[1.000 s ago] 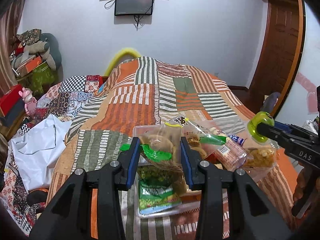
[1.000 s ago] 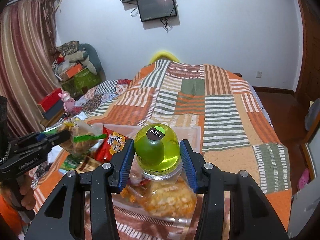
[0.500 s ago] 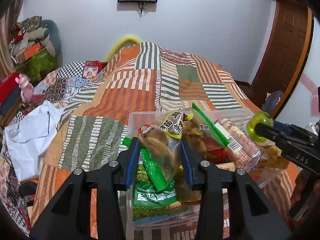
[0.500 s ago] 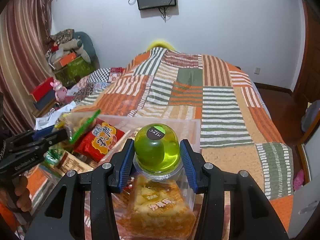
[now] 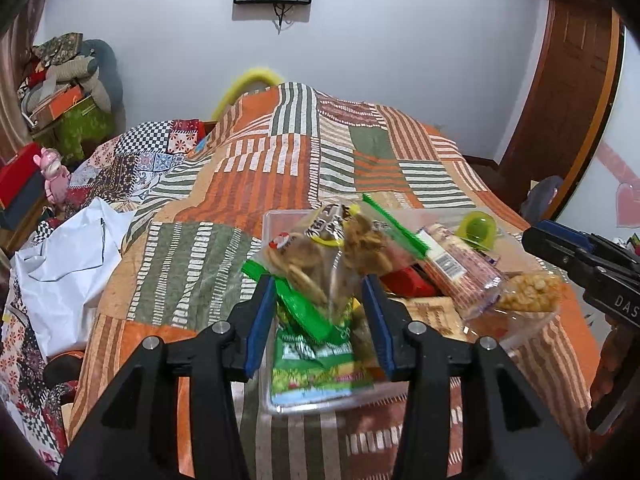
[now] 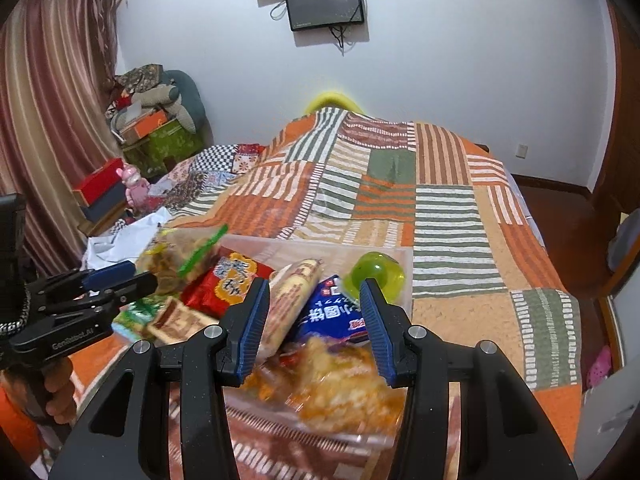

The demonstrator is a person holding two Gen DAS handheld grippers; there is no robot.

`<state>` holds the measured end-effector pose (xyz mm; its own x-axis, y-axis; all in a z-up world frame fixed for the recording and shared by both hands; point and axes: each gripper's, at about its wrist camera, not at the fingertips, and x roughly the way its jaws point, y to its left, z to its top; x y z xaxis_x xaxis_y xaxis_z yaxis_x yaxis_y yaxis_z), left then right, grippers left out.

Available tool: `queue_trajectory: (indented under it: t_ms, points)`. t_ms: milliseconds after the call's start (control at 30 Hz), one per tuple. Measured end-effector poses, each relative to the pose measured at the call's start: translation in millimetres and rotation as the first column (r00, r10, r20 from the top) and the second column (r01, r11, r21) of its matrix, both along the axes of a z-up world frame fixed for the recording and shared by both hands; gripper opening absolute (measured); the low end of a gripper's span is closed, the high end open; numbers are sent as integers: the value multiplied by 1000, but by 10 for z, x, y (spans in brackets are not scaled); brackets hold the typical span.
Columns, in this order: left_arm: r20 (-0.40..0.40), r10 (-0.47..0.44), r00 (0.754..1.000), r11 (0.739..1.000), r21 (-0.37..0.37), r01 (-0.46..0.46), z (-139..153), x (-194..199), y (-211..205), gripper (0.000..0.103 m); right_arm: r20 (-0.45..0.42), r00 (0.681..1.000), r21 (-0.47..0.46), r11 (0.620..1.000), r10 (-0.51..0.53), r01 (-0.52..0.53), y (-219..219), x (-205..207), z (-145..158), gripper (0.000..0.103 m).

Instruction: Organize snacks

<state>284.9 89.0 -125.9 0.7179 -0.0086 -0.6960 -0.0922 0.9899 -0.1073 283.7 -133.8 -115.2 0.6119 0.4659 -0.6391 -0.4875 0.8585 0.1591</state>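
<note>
Presently: left gripper (image 5: 320, 312) clenched on crisp bag (image 5: 320, 256) above bin (image 5: 276, 400) (light, crinkly, fragile; hold sealed edge). Right gripper (image 6: 314, 312) released; jelly cup (image 6: 378, 272) at bin's 1 o'clock.

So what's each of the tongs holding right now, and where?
The left tongs pinch the clear cookie bag at its lower part, lifted above the bin. The right tongs are open and hold nothing; the jelly cup sits in the bin.

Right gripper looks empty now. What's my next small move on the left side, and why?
Probably lower the left gripper and open it: it holds the clear cookie bag just above the clear bin, while the green jelly cup already sits inside.
</note>
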Motion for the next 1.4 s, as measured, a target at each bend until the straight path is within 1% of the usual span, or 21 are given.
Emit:
queue_trajectory:
  t_ms: [67, 133, 233, 367, 533, 667, 733, 800, 867, 967, 1033, 1067, 1200, 1267, 1333, 1400]
  points:
    - [10, -3, 1000, 1000, 1, 3, 71, -75, -9, 45, 9, 1000, 2, 1000, 7, -7, -2, -58, 50, 44]
    - [30, -10, 1000, 1000, 0, 10, 166, -171, -25, 48, 25, 1000, 4, 1000, 12, -12, -15, -151, 120, 44]
    - [57, -19, 998, 1000, 8, 18, 318, -290, -65, 48, 54, 998, 9, 1000, 14, -14, -46, -290, 248, 44]
    - [109, -36, 993, 999, -2, 36, 575, -530, -129, 48, 111, 994, 25, 1000, 13, -16, -112, -525, 459, 44]
    - [196, -45, 980, 999, -16, 50, 945, -953, -225, 48, 176, 984, 69, 997, 11, -24, -207, -844, 714, 44]
    - [260, -48, 964, 999, -8, 52, 1177, -1303, -286, 50, 219, 975, 116, 992, 22, -48, -295, -1105, 897, 44]
    - [295, -49, 954, 999, 12, 48, 1275, -1489, -340, 58, 237, 971, 134, 989, 23, -56, -325, -1220, 954, 44]
    - [333, -52, 941, 998, 48, 38, 1354, -1672, -418, 63, 256, 966, 146, 987, 27, -66, -347, -1348, 1001, 44]
    - [363, -62, 930, 996, 75, 37, 1405, -1839, -502, 67, 274, 961, 153, 985, 34, -78, -352, -1453, 1017, 44]
    - [397, -71, 915, 995, 94, 36, 1427, -2001, -591, 75, 304, 952, 154, 985, 32, -82, -352, -1610, 1018, 46]
    - [415, -67, 907, 996, 79, 37, 1423, -2110, -621, 80, 323, 946, 161, 984, 24, -80, -351, -1693, 1005, 50]
    - [417, -66, 906, 997, 68, 41, 1414, -2136, -626, 81, 327, 945, 168, 982, 23, -83, -350, -1721, 1001, 55]
    - [435, -33, 900, 999, 39, 18, 1368, -2268, -635, 86, 348, 938, 178, 982, -1, -65, -352, -1801, 979, 63]
    - [448, -21, 894, 999, 43, 2, 1353, -2332, -651, 90, 350, 937, 188, 981, -14, -55, -357, -1823, 956, 72]
    - [460, -9, 888, 999, 32, -6, 1347, -2376, -647, 94, 351, 936, 187, 982, -26, -42, -362, -1848, 924, 75]
    - [467, -8, 884, 1000, 19, -1, 1347, -2416, -646, 94, 352, 936, 174, 984, -30, -34, -345, -1862, 899, 75]
